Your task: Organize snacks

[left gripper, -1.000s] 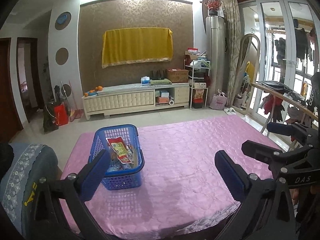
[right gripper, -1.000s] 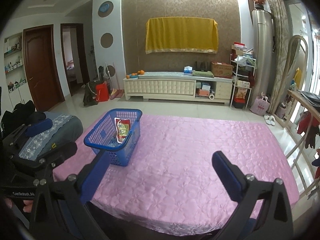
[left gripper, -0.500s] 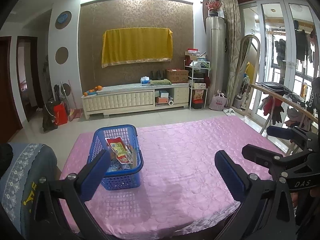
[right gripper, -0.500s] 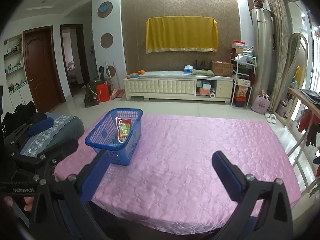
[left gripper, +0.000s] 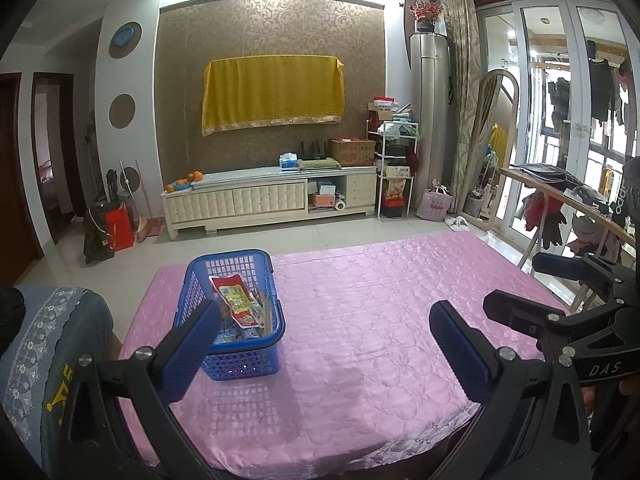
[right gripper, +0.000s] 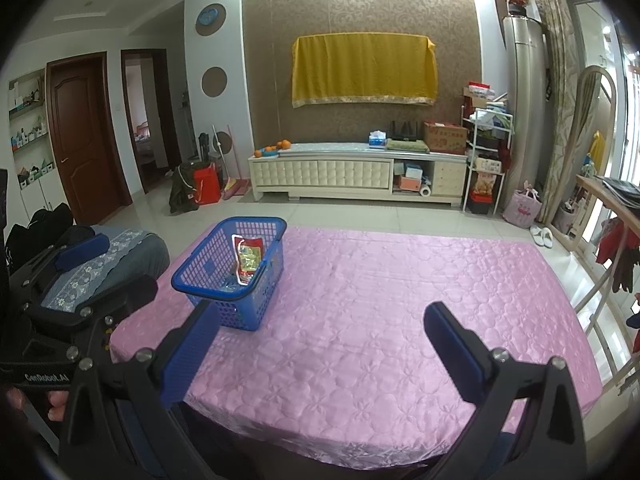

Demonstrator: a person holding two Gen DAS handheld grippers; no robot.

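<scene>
both the left claw [left gripper: 324, 340] and the right claw [right gripper: 320, 344] hang wide apart and hold nothing above the pink quilted table [left gripper: 380, 320], near the blue plastic mesh basket [left gripper: 240, 356] with snack packets [left gripper: 236, 300] inside.

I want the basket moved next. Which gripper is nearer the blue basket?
Left. The left gripper has one finger overlapping the blue basket; the right gripper sits farther right.

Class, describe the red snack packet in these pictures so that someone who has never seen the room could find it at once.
Start at the big table under the pink quilted cloth. The only thing standing on it is a blue plastic basket near its left side. Inside, the red snack packet with a yellow-green label leans up against the basket's wall, rising above the smaller, duller wrappers lying on the bottom.
</scene>
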